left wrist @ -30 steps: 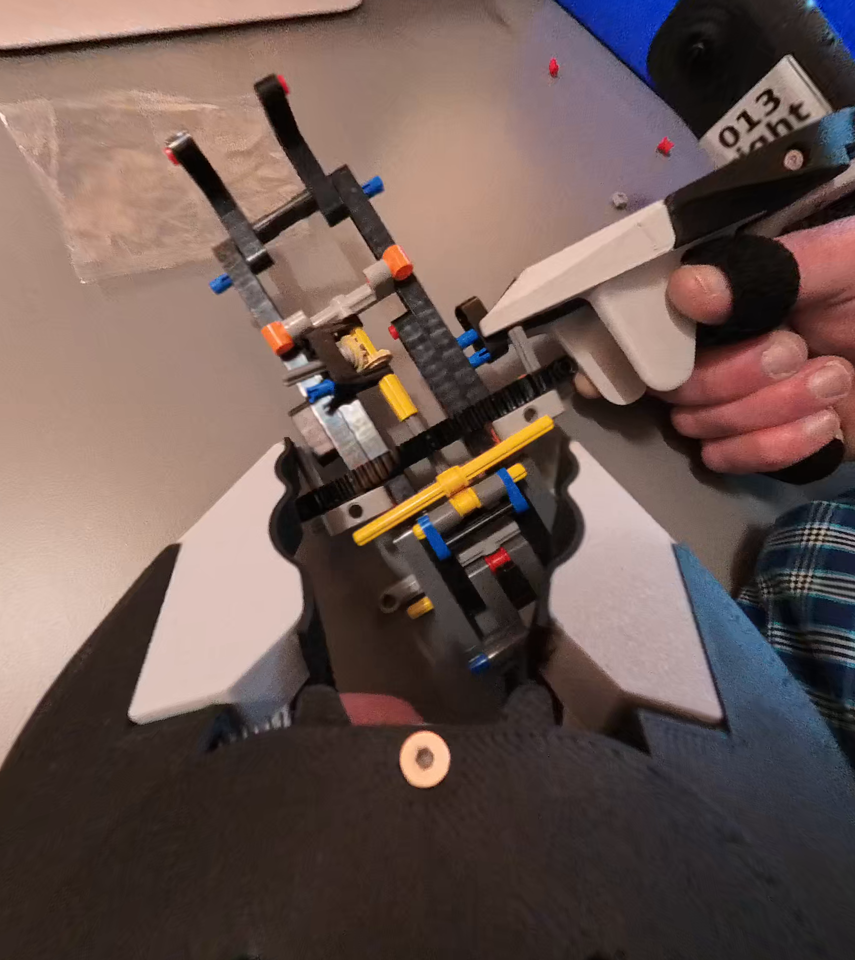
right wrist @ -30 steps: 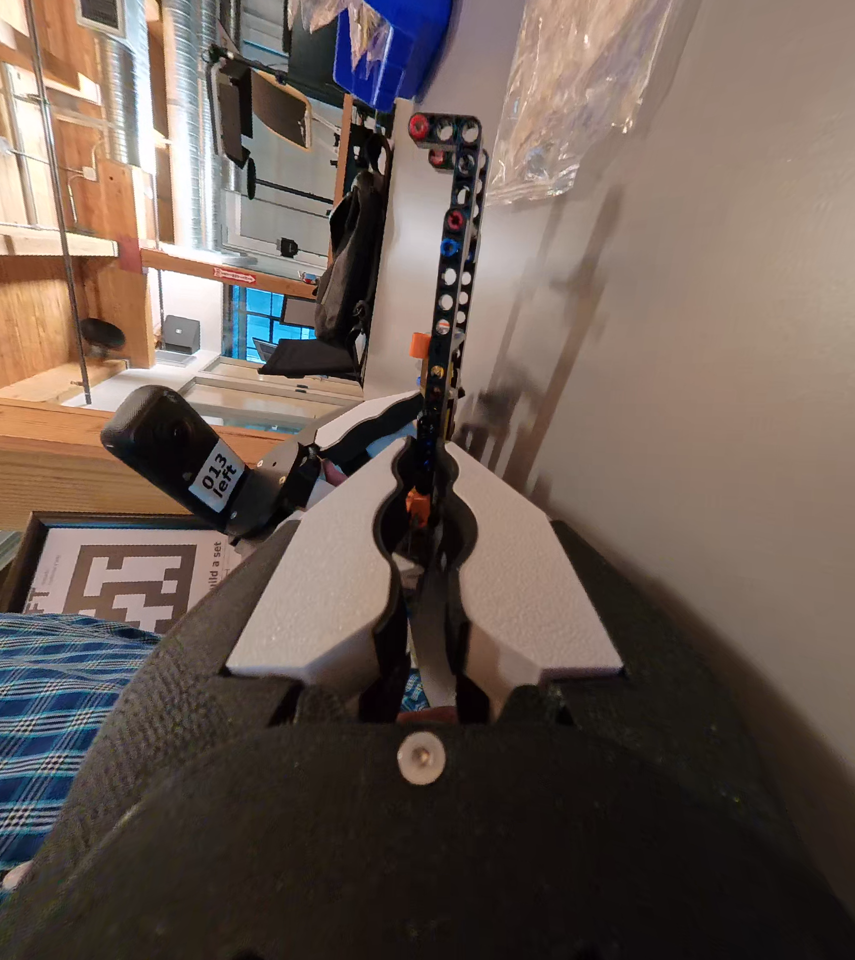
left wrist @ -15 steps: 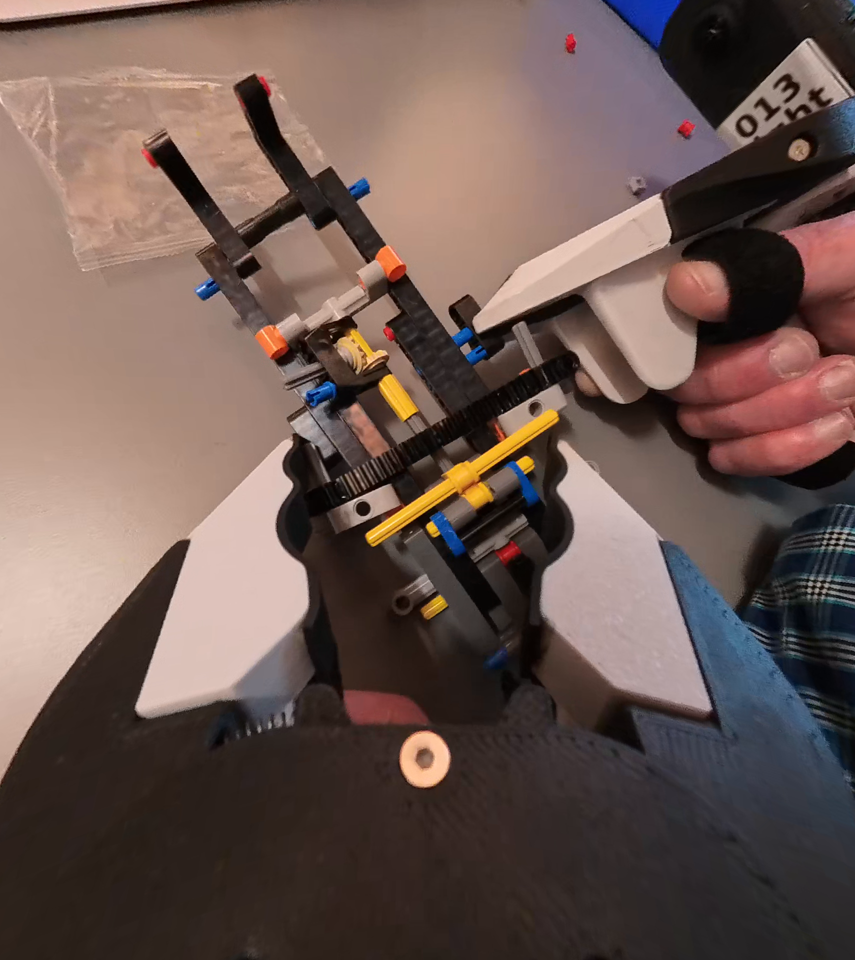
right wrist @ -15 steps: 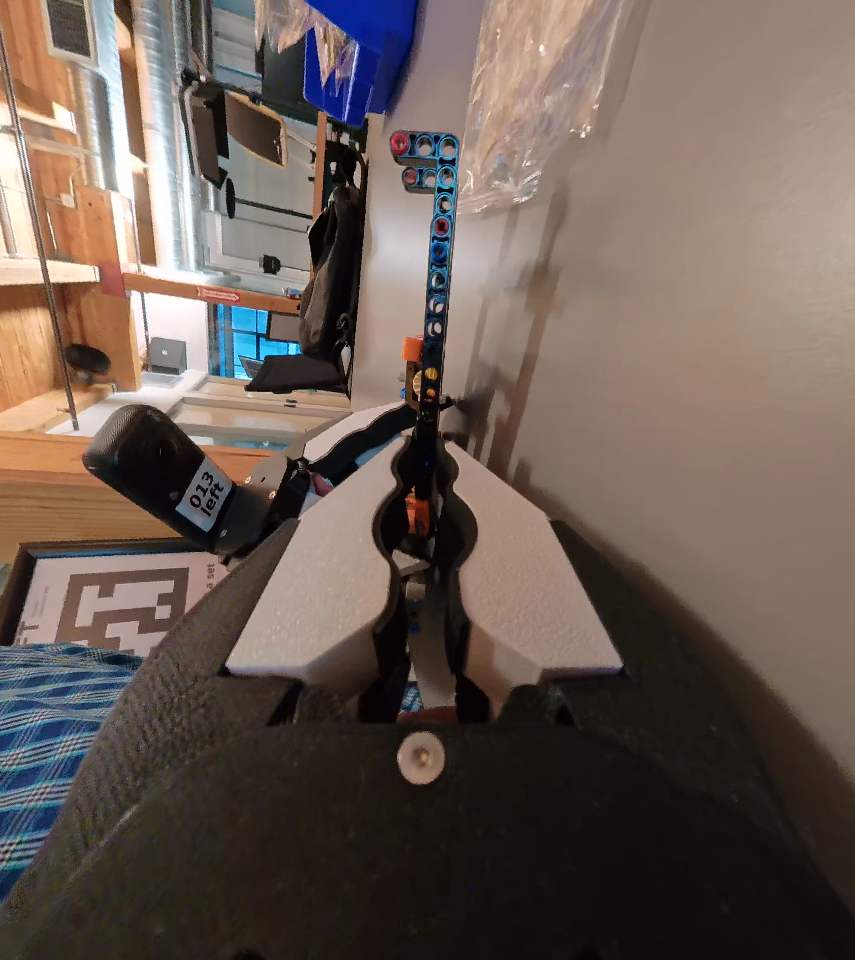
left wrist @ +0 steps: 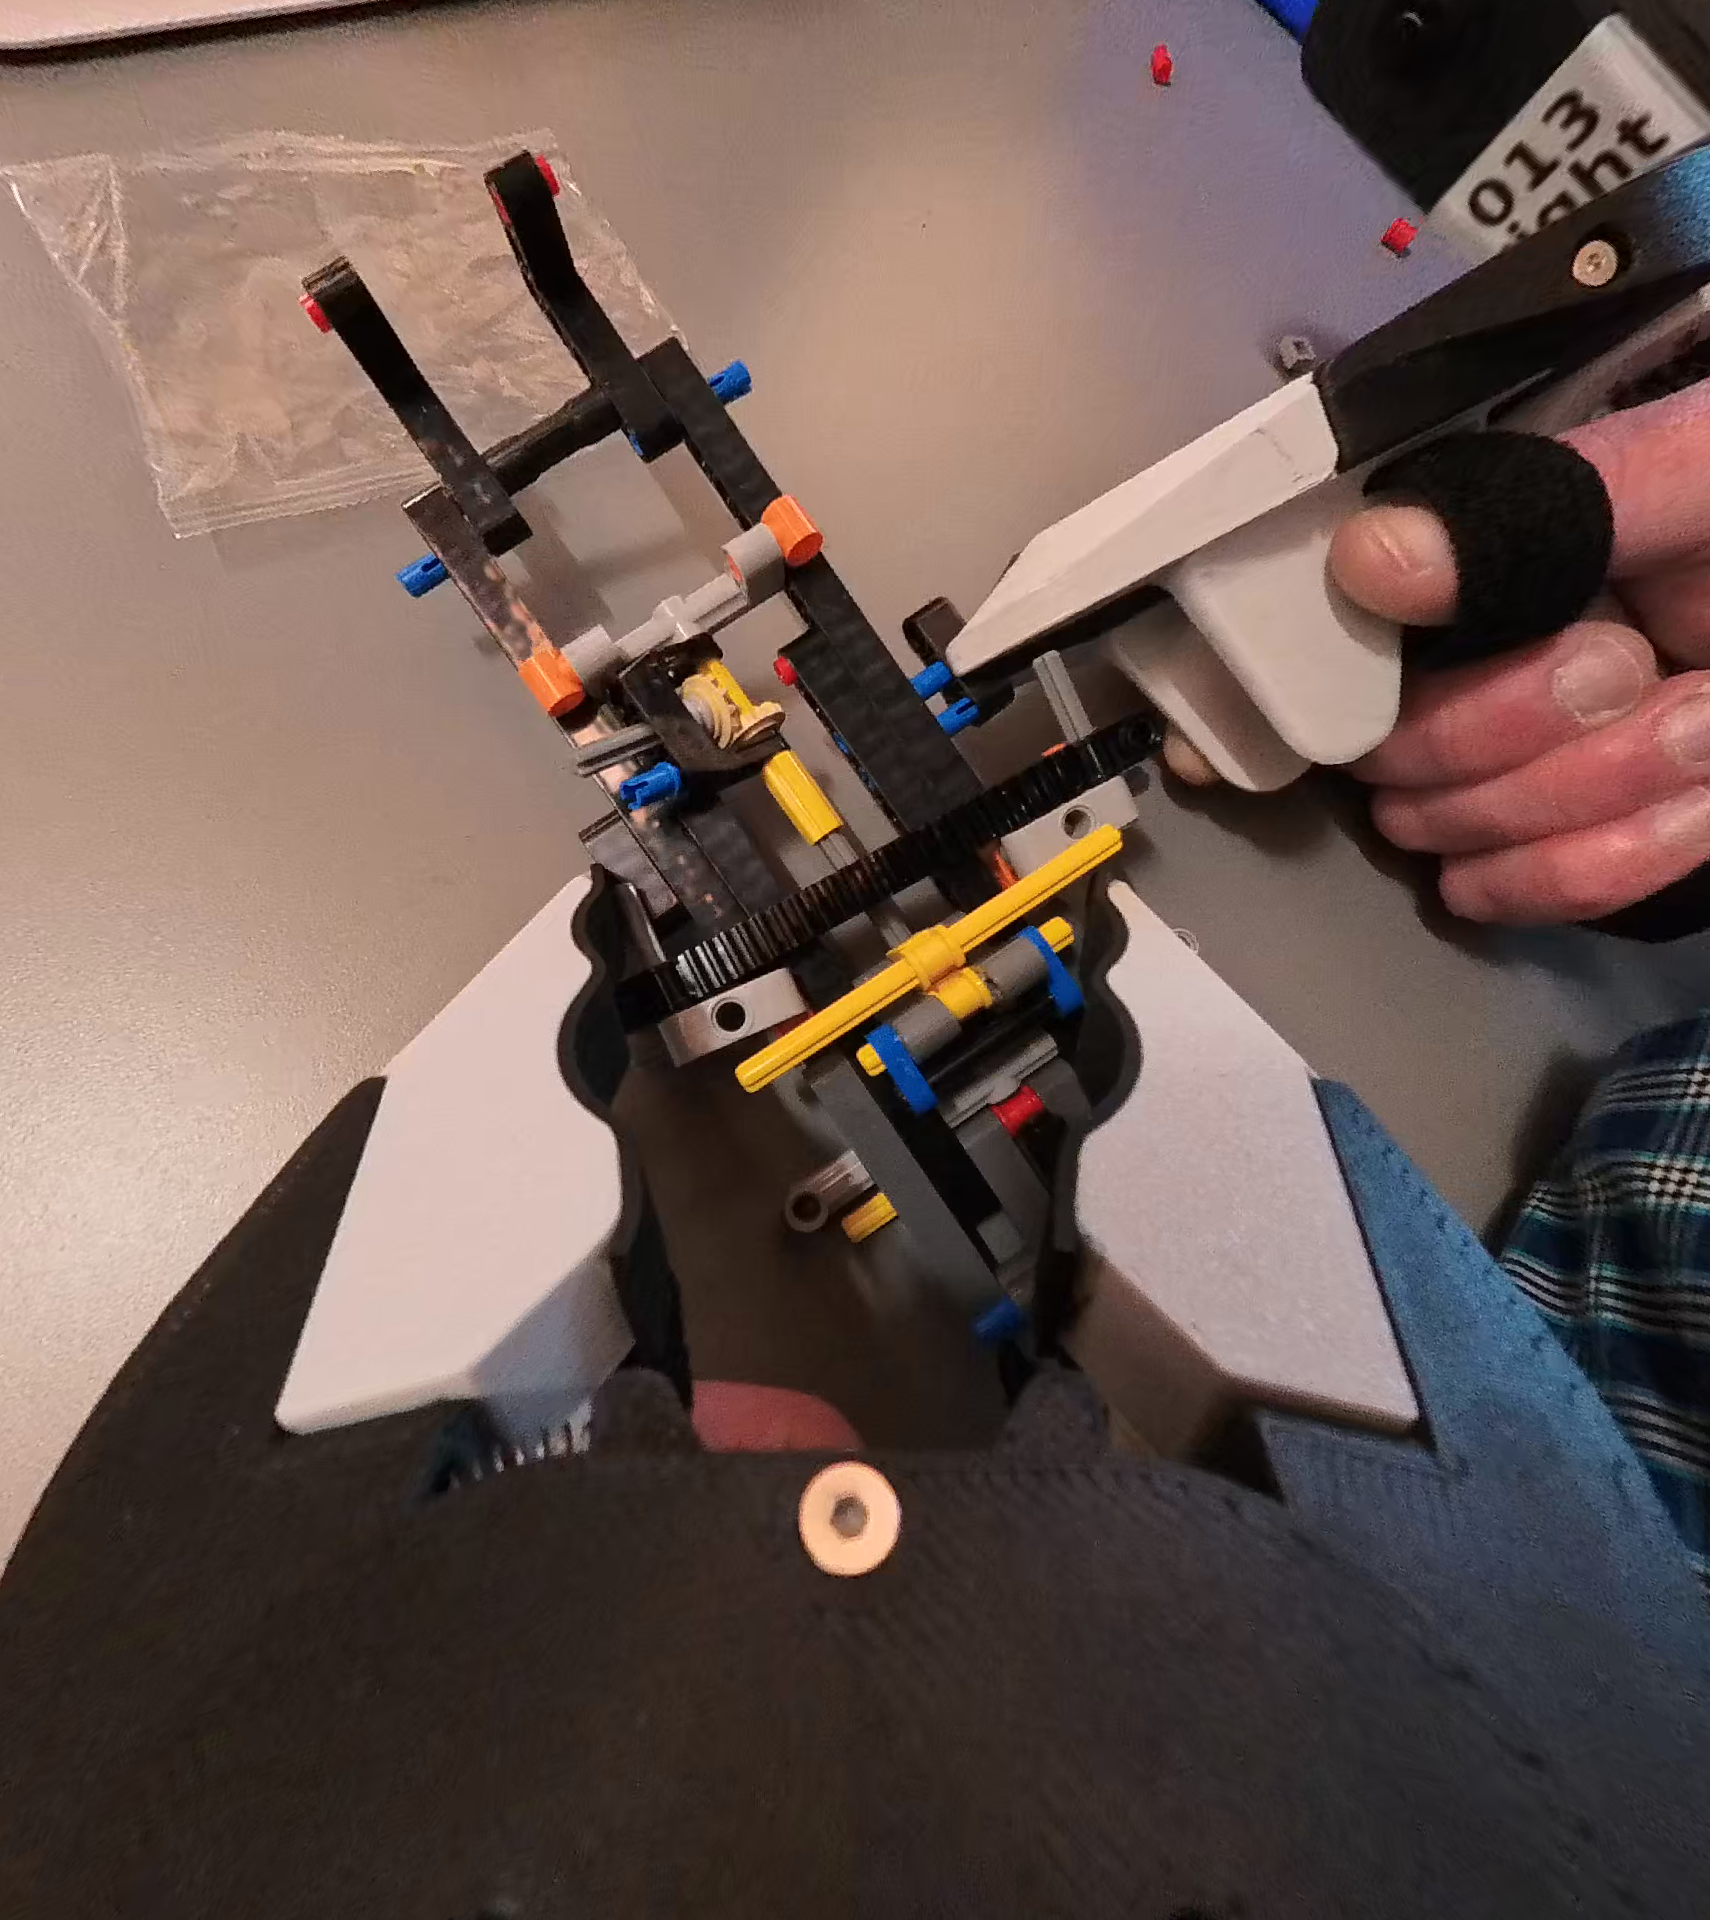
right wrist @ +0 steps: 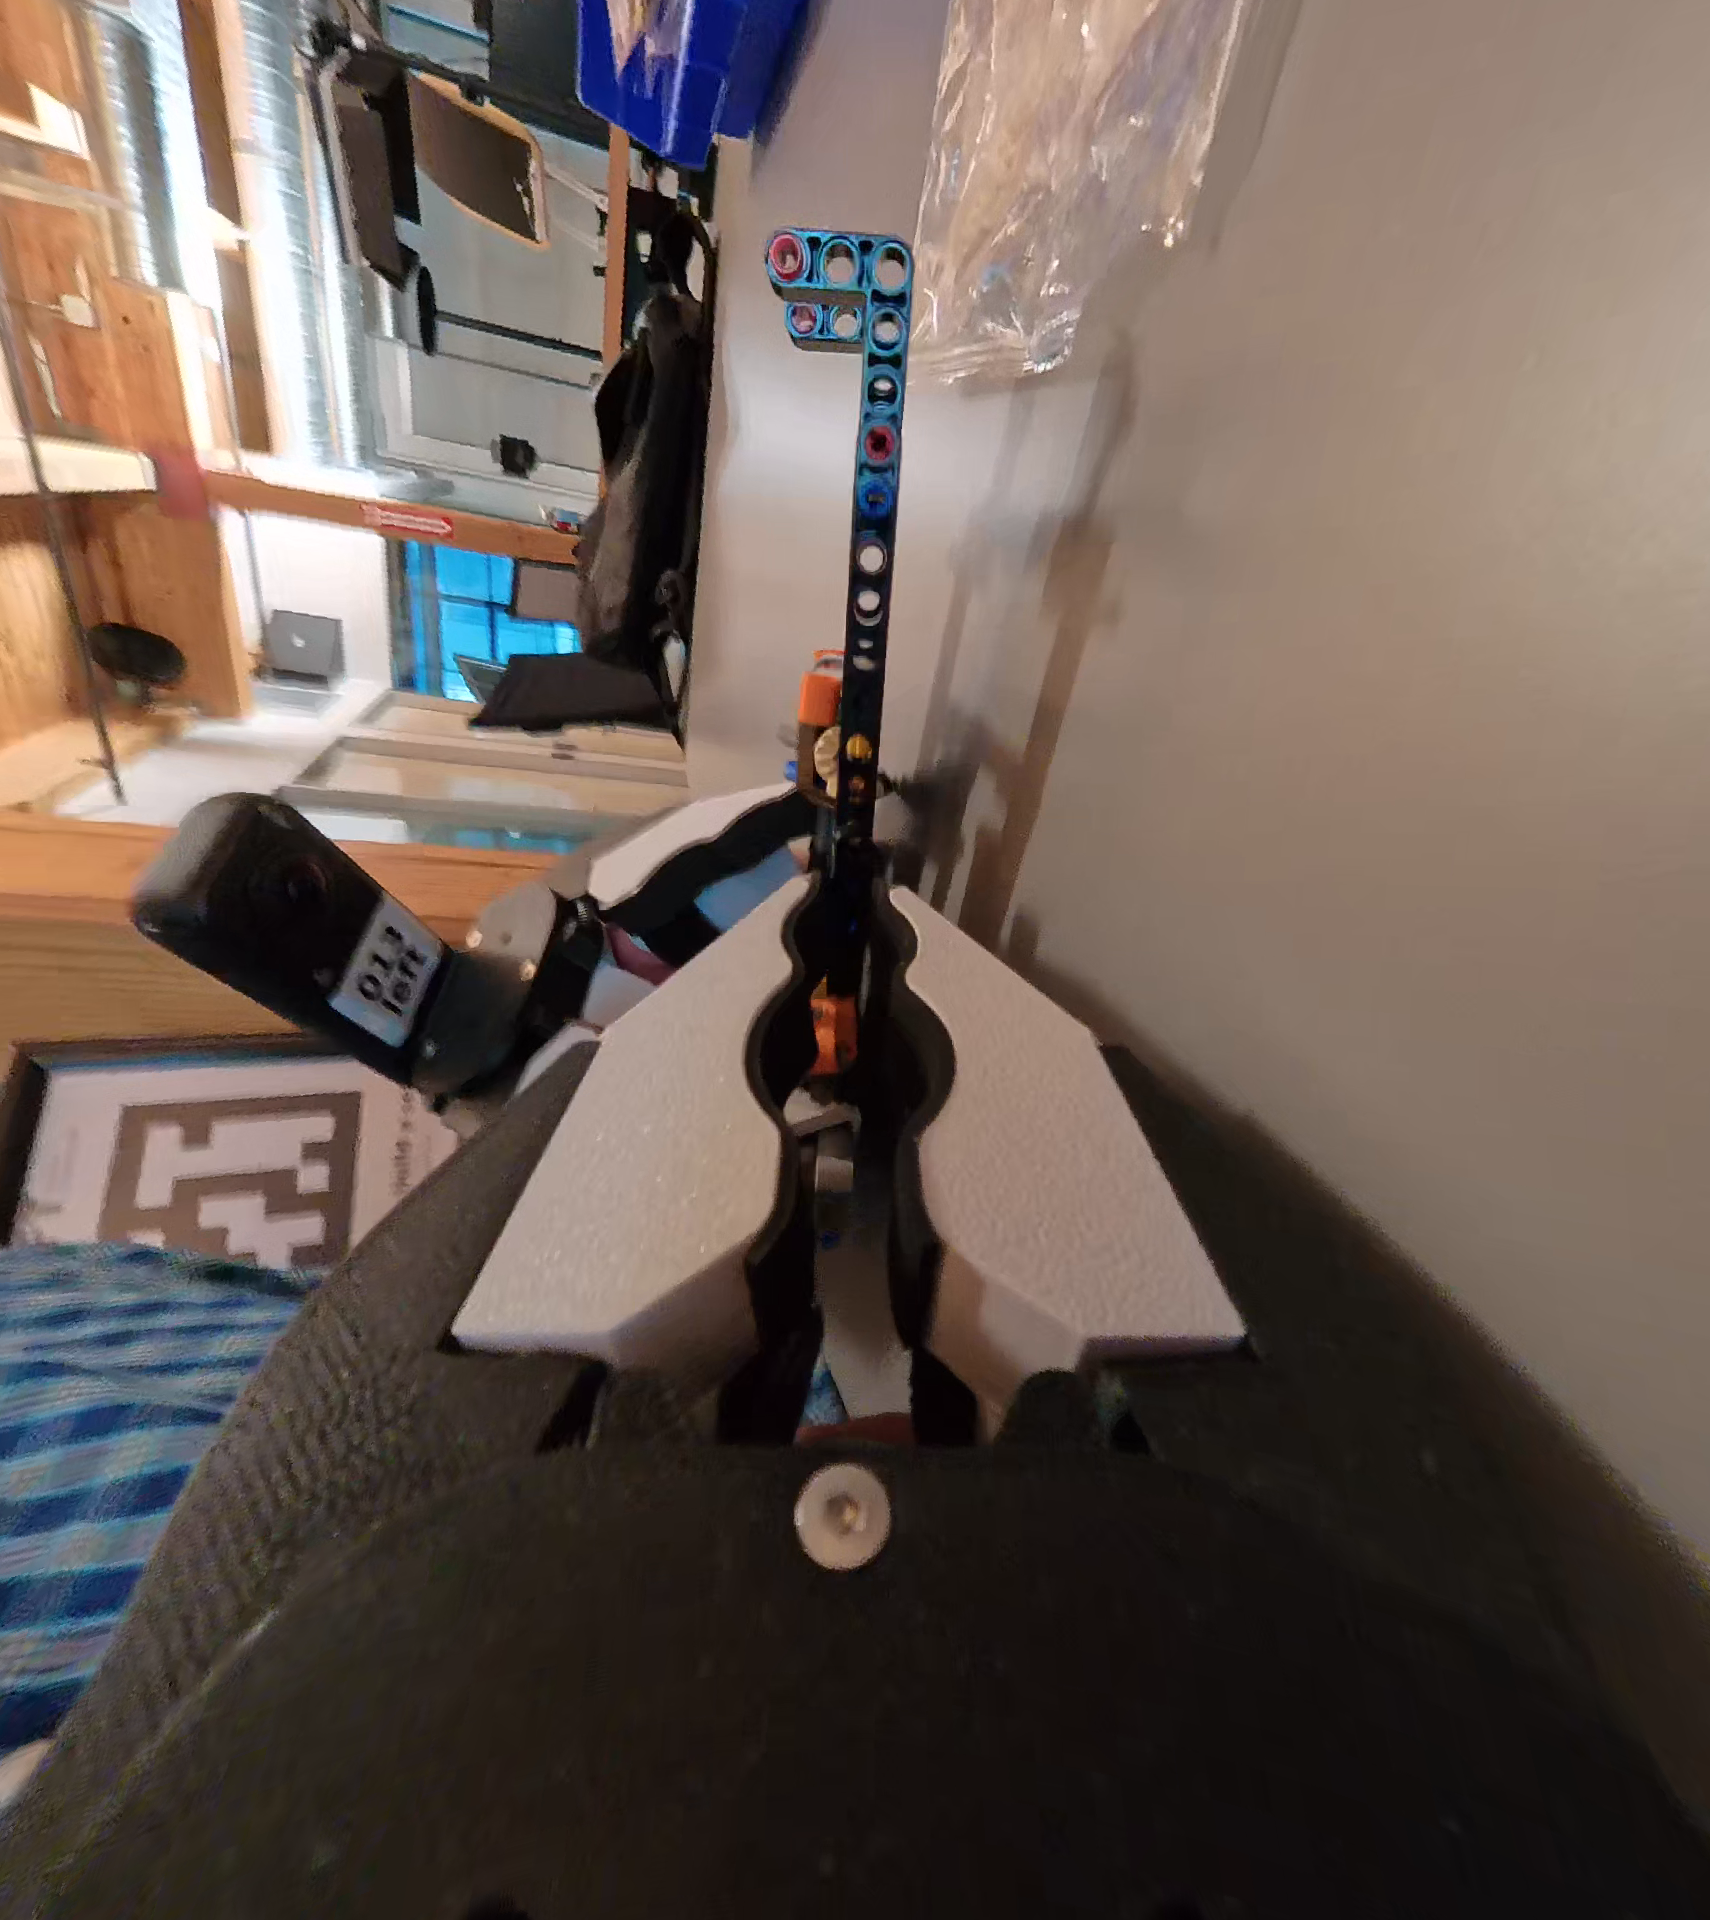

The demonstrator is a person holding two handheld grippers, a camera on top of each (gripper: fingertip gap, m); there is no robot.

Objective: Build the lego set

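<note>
The lego model (left wrist: 830, 831) is a frame of black beams with a black toothed rack, yellow axles, and orange and blue pins. It is held above the grey table (left wrist: 155, 831). My left gripper (left wrist: 846, 894) is shut on the model's lower end. My right gripper (left wrist: 955, 649) comes in from the right, shut on a small black piece with blue pins at the side of the model's right beam. In the right wrist view my right gripper (right wrist: 851, 888) is pinched around that beam (right wrist: 872, 540), which ends in an L shape. The left gripper (right wrist: 685, 862) shows behind it.
A clear plastic bag (left wrist: 311, 312) lies on the table behind the model and also shows in the right wrist view (right wrist: 1069, 156). Small red pieces (left wrist: 1396, 234) and a grey piece (left wrist: 1296, 353) lie at the far right. A hand (left wrist: 1609, 727) holds the right gripper. A blue bin (right wrist: 685, 62) stands far back. Some 4 centimetres of space lies between my two pairs of fingers.
The model and both grippers have shifted slightly. The right wrist view has swung, so the long beam's holes face it more. Both grips are unchanged.
</note>
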